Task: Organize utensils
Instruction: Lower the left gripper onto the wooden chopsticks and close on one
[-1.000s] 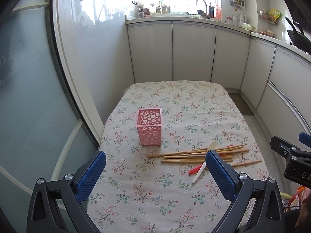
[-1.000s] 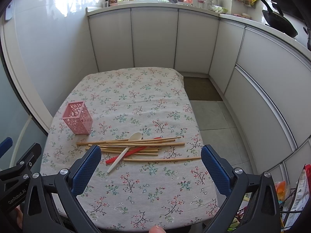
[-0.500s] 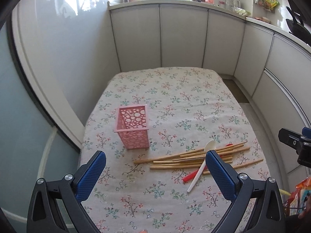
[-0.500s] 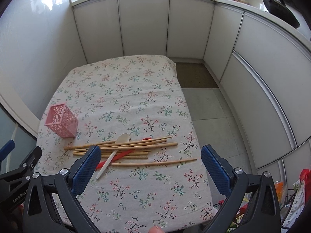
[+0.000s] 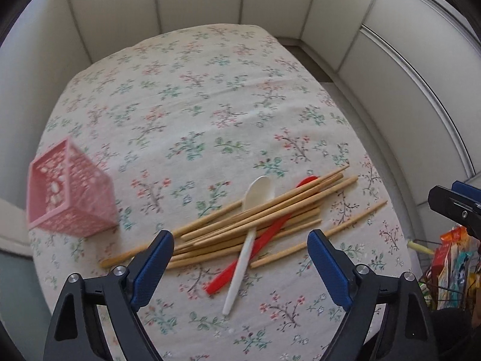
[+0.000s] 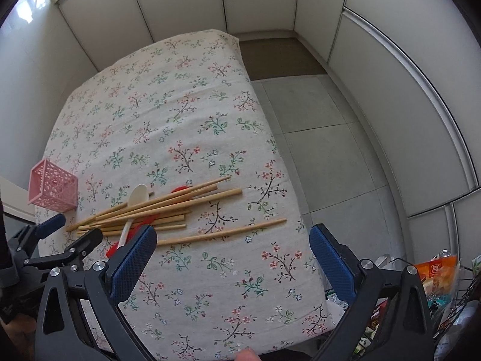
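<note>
Utensils lie in a loose heap on the near half of the table, toward its left side: a bundle of wooden chopsticks (image 5: 264,213) fanned roughly parallel, slanting up to the right in the left wrist view. A white spoon (image 5: 249,234) lies across the bundle, bowl at the far end, handle pointing toward the camera; a red spoon (image 5: 261,240) lies under some of the sticks, its bowl showing at the far right of the pile, its handle end beside the white handle. One single chopstick (image 6: 222,233) lies apart from the heap, nearer the table's right edge. A pink perforated holder (image 5: 69,192) stands upright left of the pile, near the table's left edge, not touching the sticks (blurred in the left view, sharper in the right). All rest on a floral tablecloth (image 6: 186,114). The left gripper (image 5: 240,255) hangs over the near end of the heap, jaws spread wide yet just having narrowed a little, nothing gripped. The right gripper (image 6: 233,249) hangs above the single chopstick, jaws wide apart, empty. White cabinet fronts (image 6: 180,3) surround the table; grey floor tiles (image 6: 324,138) lie to its right.
</note>
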A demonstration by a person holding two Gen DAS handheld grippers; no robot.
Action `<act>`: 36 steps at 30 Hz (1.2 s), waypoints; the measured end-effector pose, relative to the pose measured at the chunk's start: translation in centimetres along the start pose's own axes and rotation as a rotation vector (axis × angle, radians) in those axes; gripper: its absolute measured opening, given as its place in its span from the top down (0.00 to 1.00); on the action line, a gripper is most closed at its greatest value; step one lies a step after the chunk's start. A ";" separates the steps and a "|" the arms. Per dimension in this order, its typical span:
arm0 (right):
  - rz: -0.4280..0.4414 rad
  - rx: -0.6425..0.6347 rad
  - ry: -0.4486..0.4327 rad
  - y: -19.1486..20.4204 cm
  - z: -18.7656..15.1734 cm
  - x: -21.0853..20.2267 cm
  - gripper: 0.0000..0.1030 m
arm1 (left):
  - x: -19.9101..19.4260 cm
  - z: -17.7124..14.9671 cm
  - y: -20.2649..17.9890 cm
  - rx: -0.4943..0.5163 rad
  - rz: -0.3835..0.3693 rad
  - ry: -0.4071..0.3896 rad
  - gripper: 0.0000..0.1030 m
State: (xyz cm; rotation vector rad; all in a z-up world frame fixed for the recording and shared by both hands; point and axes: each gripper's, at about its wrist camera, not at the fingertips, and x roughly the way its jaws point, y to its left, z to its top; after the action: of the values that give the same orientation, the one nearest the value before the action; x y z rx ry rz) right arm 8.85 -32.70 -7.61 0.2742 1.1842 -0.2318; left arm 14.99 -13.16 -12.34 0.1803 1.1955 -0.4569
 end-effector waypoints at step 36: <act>0.075 0.117 0.142 -5.0 0.6 5.2 0.01 | 7.6 4.1 -6.4 0.235 -0.144 0.145 0.78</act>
State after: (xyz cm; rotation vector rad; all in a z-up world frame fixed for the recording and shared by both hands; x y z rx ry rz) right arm 9.69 -37.78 -12.72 0.4422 1.2998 -0.2192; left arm 17.94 -22.30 -17.25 0.3351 1.3005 -0.7208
